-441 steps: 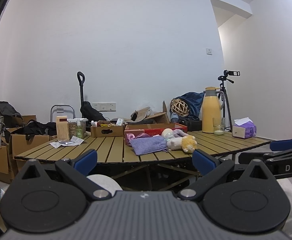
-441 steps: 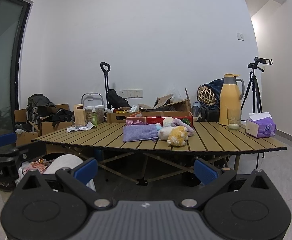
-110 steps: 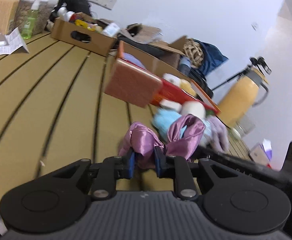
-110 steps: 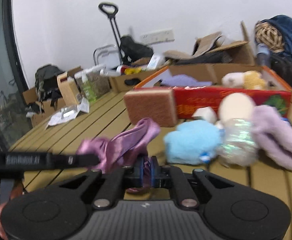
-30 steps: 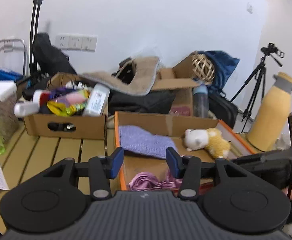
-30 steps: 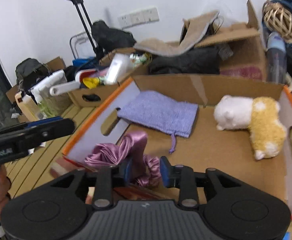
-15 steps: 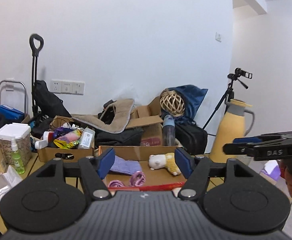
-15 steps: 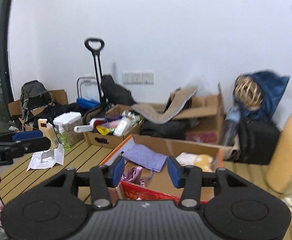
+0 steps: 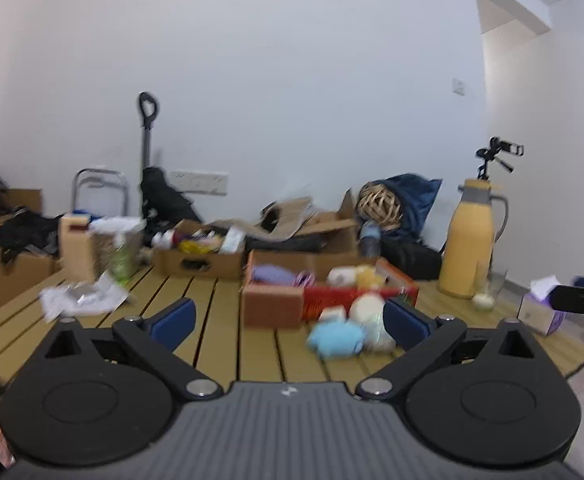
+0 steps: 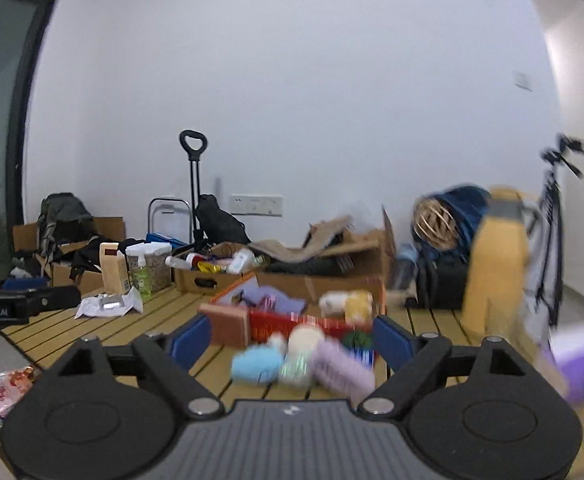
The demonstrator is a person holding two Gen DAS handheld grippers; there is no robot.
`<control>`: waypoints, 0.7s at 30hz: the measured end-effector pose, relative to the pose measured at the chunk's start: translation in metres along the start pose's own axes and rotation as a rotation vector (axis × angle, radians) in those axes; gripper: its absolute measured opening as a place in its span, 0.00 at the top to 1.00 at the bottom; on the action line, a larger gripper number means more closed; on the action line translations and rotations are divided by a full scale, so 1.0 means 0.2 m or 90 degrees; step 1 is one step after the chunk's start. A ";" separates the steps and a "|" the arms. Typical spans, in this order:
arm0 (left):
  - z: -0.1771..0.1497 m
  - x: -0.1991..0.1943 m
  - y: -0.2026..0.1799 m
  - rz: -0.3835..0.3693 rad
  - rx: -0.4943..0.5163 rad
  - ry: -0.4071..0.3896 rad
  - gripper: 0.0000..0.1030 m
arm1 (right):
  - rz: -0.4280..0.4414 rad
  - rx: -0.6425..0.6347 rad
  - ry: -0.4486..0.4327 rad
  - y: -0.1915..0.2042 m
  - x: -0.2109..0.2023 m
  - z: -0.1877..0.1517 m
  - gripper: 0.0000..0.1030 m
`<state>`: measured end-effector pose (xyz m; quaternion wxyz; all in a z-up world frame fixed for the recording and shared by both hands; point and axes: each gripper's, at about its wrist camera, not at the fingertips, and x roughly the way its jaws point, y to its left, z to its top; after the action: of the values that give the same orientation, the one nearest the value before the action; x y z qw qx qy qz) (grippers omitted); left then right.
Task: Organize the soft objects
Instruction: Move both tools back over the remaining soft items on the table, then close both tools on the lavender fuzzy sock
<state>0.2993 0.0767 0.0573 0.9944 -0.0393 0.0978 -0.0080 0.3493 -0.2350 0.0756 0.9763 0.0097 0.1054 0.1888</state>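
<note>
Both views are blurred by motion. My left gripper [image 9: 288, 318] is open and empty, held back from the slatted table [image 9: 212, 312]. My right gripper [image 10: 292, 342] is open and empty too. A red-sided cardboard box [image 9: 355, 298] holds a lilac cloth [image 9: 272, 274], a pink satin piece [image 9: 305, 279] and a white-and-yellow plush [image 9: 355, 275]. In front of the box lie a brown sponge [image 9: 272, 311], a blue fluffy toy [image 9: 333, 338], a cream ball [image 9: 365, 308] and a lilac plush [image 10: 343, 366]. The blue toy [image 10: 256, 364] lies between my right fingers' line of sight.
A yellow thermos [image 9: 467, 260] and a glass [image 9: 487, 290] stand at the table's right. A tissue box [image 9: 539, 314] sits at the far right edge. A brown box of bottles [image 9: 200, 258], a jar, a green bottle [image 9: 122, 262] and papers [image 9: 84, 298] occupy the left.
Both grippers have drawn back from the box and dropped lower, opening wider. The pink satin piece stays in the box.
</note>
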 end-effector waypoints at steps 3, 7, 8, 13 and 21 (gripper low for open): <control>-0.09 -0.08 -0.02 -0.009 0.014 0.029 0.00 | -0.015 0.045 -0.005 0.02 -0.15 -0.20 0.11; -0.09 -0.10 -0.03 -0.012 0.019 0.017 0.00 | -0.039 0.022 0.045 0.06 -0.17 -0.33 0.11; -0.09 -0.10 -0.03 -0.013 0.014 0.014 0.00 | -0.041 0.018 0.045 0.07 -0.17 -0.34 0.11; -0.14 -0.02 -0.03 -0.018 0.015 0.041 0.00 | -0.035 0.031 0.052 0.09 -0.09 -0.37 0.11; -0.18 0.35 -0.14 -0.082 0.028 0.101 0.03 | -0.054 0.089 0.095 -0.03 0.13 -0.46 0.13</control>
<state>0.3608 0.0454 0.0102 0.9815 -0.0227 0.1735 -0.0771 0.3555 -0.2321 -0.0209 0.9697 0.0592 0.1913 0.1400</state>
